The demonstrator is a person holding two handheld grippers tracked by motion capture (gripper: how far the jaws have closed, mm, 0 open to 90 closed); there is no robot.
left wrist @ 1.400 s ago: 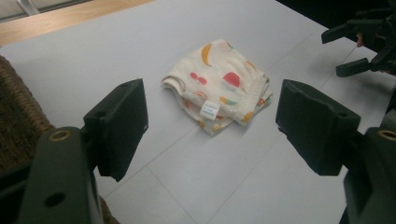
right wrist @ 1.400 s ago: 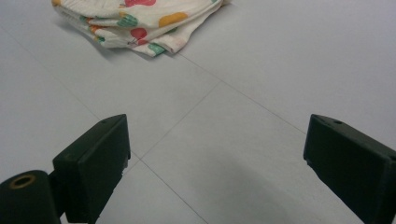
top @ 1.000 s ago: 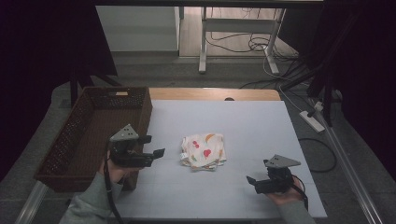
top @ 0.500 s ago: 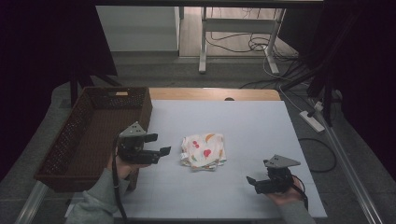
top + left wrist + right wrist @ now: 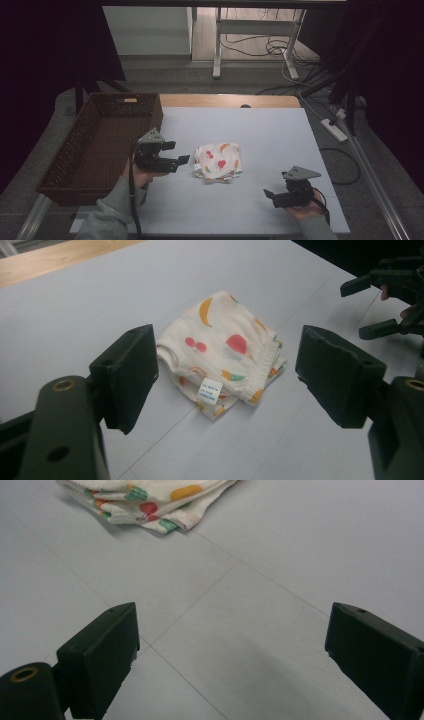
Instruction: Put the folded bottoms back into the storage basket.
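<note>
**Dim room, pale tabletop**

The white tabletop (image 5: 280, 150) shows a wooden strip (image 5: 225, 100) along its far edge. Beyond it — grey floor (image 5: 165, 70), white desk legs (image 5: 217, 45), tangled cables (image 5: 272, 47). A power strip (image 5: 334, 129) lies off the right edge — darkness flanks both sides.

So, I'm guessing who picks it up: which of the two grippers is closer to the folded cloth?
The left gripper, beside the wicker basket: its open jaws point at the fruit-print cloth from close by. The right gripper sits farther off, near the table's front edge.

high view overhead facing forward, tool views low and close, all sharing folded cloth (image 5: 218, 162)
</note>
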